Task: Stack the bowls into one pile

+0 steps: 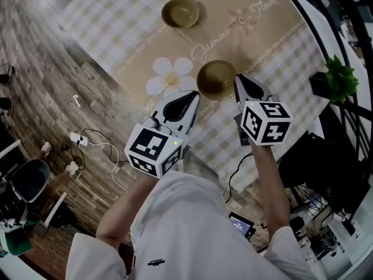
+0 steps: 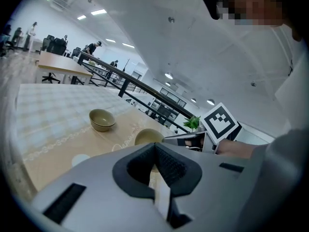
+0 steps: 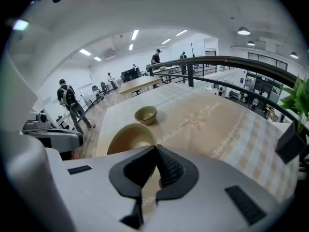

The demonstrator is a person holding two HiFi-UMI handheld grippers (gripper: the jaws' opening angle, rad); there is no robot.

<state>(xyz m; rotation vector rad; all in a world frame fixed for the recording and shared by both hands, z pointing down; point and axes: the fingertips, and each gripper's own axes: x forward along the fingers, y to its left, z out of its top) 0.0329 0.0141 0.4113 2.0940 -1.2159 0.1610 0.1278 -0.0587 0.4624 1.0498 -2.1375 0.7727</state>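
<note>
Left tongs (image 1: 194, 94), right tongs (image 1: 238, 77), near bowl (image 1: 217, 79) between

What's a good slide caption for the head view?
Left gripper and right gripper, jaws together, flank the near bowl; far bowl sits apart.

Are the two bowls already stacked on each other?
No, the near bowl and the far bowl sit well apart on the tablecloth.

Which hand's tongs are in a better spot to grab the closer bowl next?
Probably the right. The right tongs have their tip beside the rim of the near bowl; the left tongs sit slightly farther back. Both are shut.
</note>
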